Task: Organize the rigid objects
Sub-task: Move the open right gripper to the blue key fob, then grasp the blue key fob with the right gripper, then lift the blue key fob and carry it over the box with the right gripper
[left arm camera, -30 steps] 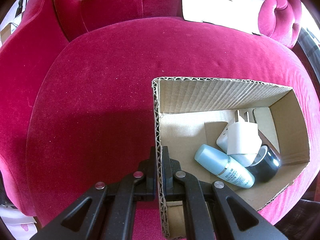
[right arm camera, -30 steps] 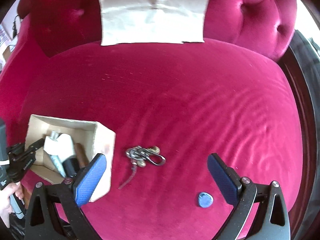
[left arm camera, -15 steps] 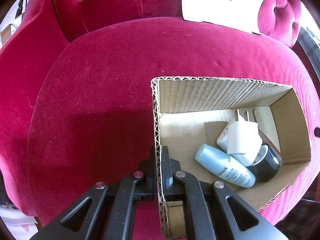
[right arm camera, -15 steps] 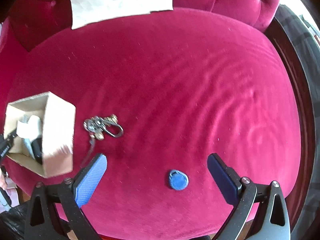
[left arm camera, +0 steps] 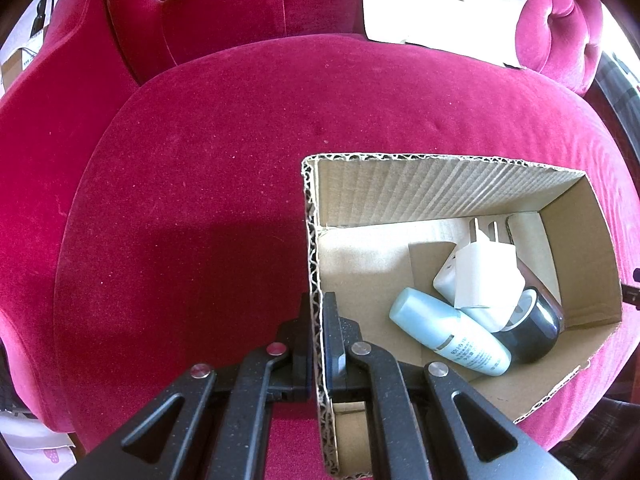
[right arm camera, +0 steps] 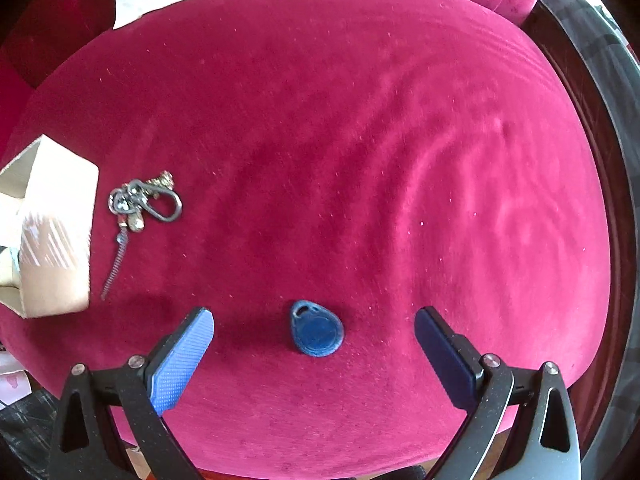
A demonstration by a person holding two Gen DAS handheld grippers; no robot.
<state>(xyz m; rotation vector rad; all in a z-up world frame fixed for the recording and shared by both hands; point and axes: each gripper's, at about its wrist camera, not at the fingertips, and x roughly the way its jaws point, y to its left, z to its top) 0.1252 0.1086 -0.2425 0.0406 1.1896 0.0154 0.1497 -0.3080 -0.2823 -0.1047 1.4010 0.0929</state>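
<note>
In the left wrist view, the left hand-held gripper (left arm camera: pixel 316 344) is clenching the near corrugated wall of the open brown cardboard box (left arm camera: pixel 440 188), which is sitting on the crimson velvet seat cushion (left arm camera: pixel 200 200). Inside the box, a pale blue plastic bottle (left arm camera: pixel 448 332), a white wall plug adapter (left arm camera: pixel 484 276) and a dark round container (left arm camera: pixel 536 320) are lying together against the far side.

In the right wrist view, the right hand-held gripper (right arm camera: pixel 314 330) is hanging released, its blue pads spread wide on either side of the small blue teardrop-shaped plastic key fob (right arm camera: pixel 317 329), which is lying flat on the cushion. The fob is looking light, stiff and thin, so it is likely to slide or sink into the soft velvet; pinching across its narrow edges seems best. A metal key ring with a carabiner and short chain (right arm camera: pixel 140 204) is lying just beside the box, and would probably dangle loosely when lifted
</note>
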